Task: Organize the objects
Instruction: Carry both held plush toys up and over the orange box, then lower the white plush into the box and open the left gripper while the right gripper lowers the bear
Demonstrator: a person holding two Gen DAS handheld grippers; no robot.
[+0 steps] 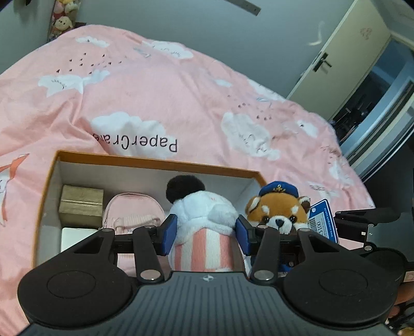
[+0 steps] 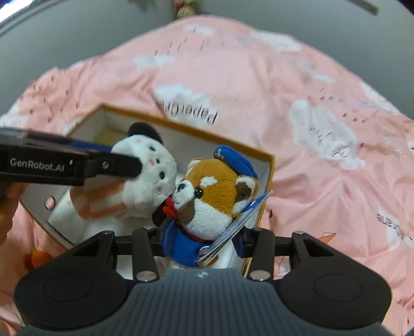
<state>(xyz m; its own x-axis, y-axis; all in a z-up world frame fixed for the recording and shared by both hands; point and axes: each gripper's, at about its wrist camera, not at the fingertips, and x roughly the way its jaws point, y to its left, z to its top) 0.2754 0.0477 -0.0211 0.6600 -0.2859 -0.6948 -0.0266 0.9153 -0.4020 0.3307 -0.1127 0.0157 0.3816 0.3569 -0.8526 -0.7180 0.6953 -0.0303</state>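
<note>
Both grippers, left (image 1: 204, 234) and right (image 2: 200, 244), clamp my panda (image 1: 204, 217) and fox (image 2: 207, 201) over box (image 1: 155, 163); next, lower, release.

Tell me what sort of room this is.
Most likely a bedroom. A bed covered by a pink cloud-print duvet fills the view, a door with a lever handle stands open beside it, and plush toys sit piled against the far wall.
</note>
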